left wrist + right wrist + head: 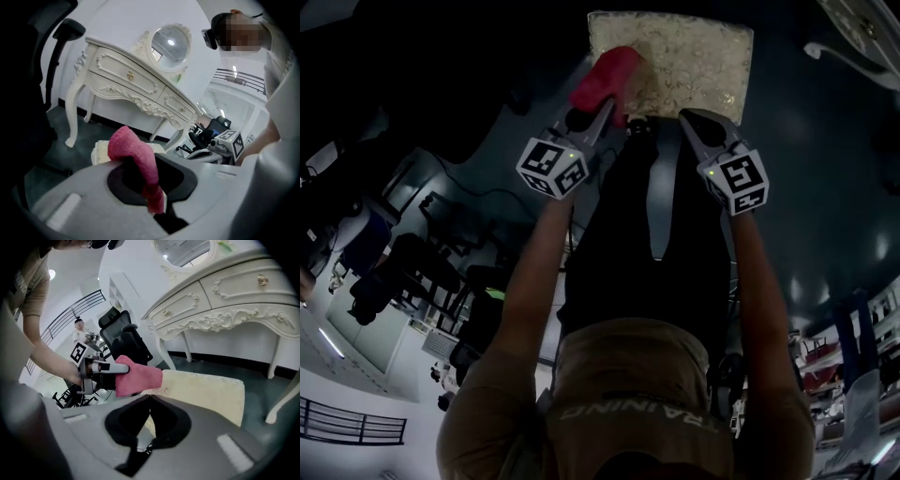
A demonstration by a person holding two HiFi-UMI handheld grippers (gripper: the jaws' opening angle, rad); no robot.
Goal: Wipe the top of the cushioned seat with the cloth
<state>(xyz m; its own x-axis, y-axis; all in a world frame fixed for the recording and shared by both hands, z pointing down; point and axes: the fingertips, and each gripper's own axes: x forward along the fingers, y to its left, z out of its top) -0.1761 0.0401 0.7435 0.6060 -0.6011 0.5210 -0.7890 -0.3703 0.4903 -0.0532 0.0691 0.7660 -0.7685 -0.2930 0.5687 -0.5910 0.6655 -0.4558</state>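
Left gripper [606, 111]: pinched tight on the cloth [136, 150], my arm stretched forward, seat [206, 387] corner just ahead.
Right gripper [150, 397]: jaws closed, nothing in them, level alongside.

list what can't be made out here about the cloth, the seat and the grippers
- Head view: too dark to tell whether the cloth touches the seat or hangs just above its edge.
- Left gripper view: most of the seat is hidden behind the cloth and the left gripper.
- Right gripper view: the seat's near edge is hidden behind the right gripper.
- All views: any dirt on the seat is too fine to see.
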